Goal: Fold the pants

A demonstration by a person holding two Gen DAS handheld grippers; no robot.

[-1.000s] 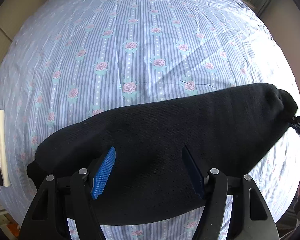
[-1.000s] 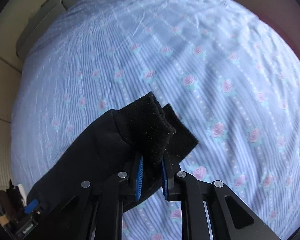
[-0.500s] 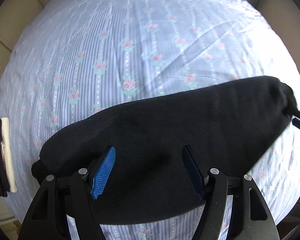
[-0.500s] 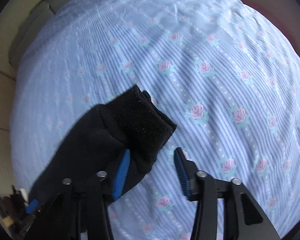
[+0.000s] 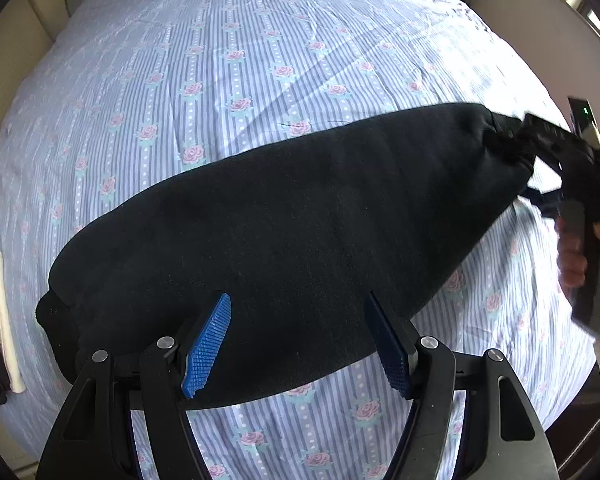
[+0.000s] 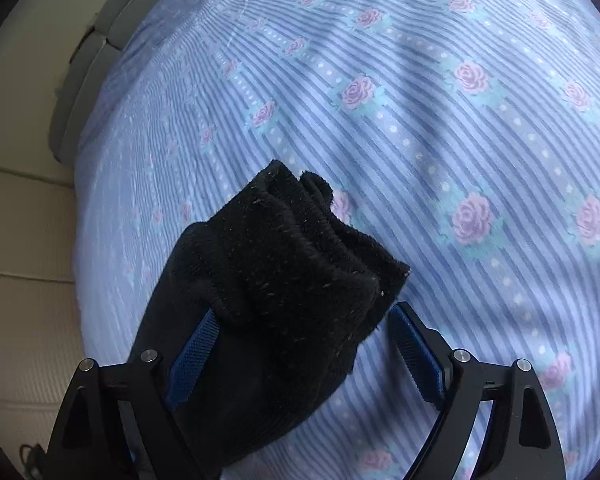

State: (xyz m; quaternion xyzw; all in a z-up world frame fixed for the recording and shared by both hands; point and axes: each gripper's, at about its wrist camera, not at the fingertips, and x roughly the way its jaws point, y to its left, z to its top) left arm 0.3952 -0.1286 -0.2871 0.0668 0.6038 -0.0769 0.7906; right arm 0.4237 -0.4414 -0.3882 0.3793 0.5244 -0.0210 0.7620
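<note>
Right now the pants [image 5: 292, 232] lie as a long dark bundle across the bed [image 5: 228, 60], running from 8 toward 2 o'clock. Left gripper [image 5: 296, 344] hangs over the middle, fingers apart, holding nothing. Right gripper [image 6: 306, 356] stands spread around the cuff end — loose, not clamped — likely ready for a regrip.

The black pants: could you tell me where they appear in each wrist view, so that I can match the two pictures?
Left wrist: the black pants stretch across the middle, from lower left to upper right.
Right wrist: only their cuffed end shows, lower centre, between open fingers.
Shared landmark: the striped rose-print bedsheet under them.
</note>
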